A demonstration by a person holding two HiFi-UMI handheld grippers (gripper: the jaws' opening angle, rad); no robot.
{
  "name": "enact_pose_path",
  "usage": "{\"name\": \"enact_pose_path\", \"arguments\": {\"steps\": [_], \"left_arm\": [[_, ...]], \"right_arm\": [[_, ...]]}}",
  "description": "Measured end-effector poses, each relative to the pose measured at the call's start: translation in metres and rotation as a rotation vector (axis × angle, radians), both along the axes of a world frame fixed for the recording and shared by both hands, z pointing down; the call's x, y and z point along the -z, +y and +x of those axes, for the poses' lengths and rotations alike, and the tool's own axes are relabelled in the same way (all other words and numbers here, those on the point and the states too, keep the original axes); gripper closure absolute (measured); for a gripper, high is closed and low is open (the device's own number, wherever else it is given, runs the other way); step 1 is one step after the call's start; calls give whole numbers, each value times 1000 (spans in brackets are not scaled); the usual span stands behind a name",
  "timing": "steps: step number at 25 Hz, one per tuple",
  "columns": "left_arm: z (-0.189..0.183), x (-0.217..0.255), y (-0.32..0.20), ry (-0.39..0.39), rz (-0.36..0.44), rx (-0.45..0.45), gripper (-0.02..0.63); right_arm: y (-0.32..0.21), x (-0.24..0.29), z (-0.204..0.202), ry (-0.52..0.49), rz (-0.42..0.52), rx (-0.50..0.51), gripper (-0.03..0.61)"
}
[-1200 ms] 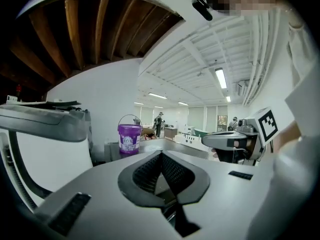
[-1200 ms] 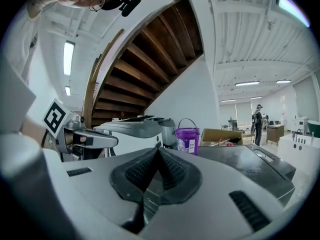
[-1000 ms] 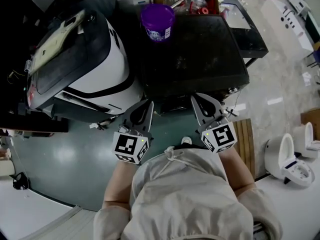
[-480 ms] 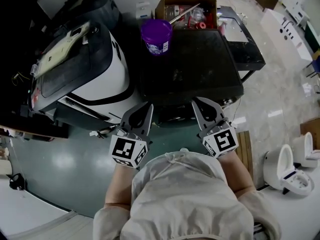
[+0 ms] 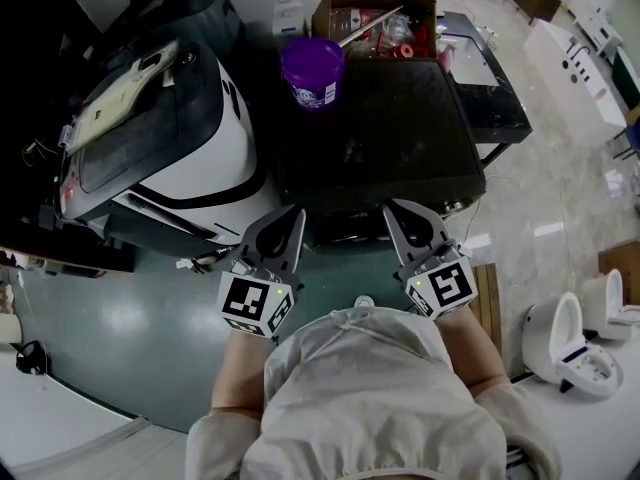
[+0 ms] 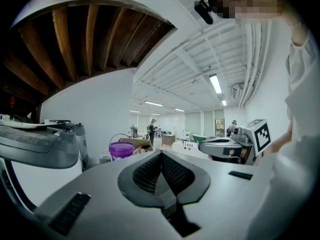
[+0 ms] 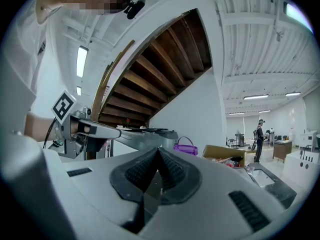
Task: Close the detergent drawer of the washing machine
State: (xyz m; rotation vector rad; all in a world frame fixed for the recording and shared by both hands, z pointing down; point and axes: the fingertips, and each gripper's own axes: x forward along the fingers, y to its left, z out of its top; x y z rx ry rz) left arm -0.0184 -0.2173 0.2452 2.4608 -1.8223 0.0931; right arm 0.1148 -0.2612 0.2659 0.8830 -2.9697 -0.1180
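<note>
Both ribbed jaws pressed together, left hand-held gripper (image 5: 295, 215), right hand-held gripper (image 5: 392, 211)

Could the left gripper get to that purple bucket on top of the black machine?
Probably yes. The left gripper, shut and empty, is at the black machine's near edge; only bare top lies between it and the purple bucket at the far edge. It would need opening.

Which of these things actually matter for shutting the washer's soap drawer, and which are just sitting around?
For the job:
dark-topped washing machine
left claw and right claw, both shut and empty
The drawer itself doesn't show.

Lying about:
purple bucket on the machine
cardboard box behind it
white-and-black machine beside it
</note>
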Motion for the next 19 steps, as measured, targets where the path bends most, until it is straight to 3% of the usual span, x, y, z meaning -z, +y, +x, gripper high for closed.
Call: {"name": "enact_pose_path", "arguments": {"steps": [7,19], "left_arm": [[-3,-1,-7,-4,4,13,595],[-3,8,-15,2,18,7,595]], "right_arm": [[-10,5,3,-44,5,-32,577],[-19,6,2,4,31,-61,577]]}}
